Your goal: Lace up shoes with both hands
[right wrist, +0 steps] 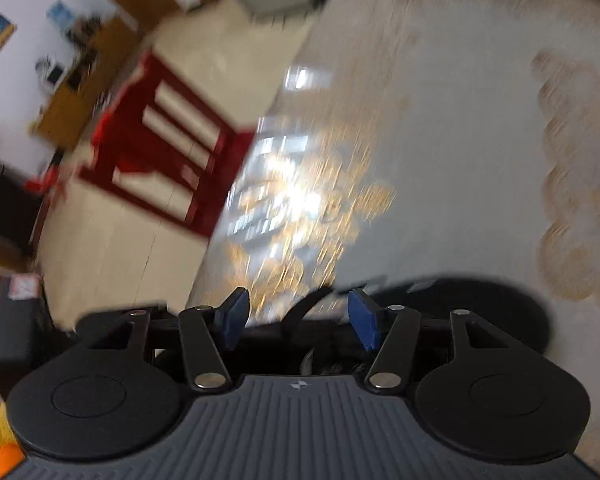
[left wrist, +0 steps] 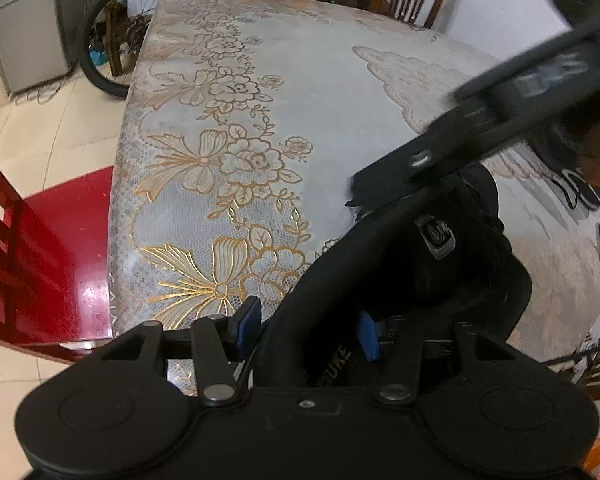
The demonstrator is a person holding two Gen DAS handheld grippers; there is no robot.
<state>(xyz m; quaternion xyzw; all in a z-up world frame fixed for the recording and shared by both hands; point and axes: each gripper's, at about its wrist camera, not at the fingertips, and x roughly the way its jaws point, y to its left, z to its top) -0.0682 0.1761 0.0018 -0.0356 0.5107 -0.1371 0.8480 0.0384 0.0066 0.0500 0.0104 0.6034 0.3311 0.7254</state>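
Shoe [left wrist: 400, 272], black, lies on the floral tablecloth [left wrist: 227, 128] with its heel end toward the left gripper [left wrist: 308, 334]. That gripper's blue-padded fingers [left wrist: 248, 330] stand wide apart, one on either side of the shoe's collar rim; whether either pad touches the rim is unclear, and nothing is pinched between them. Across the upper right of the left wrist view, the right gripper [left wrist: 364, 190] hangs blurred over the shoe's far end. In the right wrist view everything is smeared by motion: its own pads [right wrist: 364, 320] are spread wide, with a dark lace-like loop [right wrist: 306, 304] arching between them above the shoe [right wrist: 460, 304] below.
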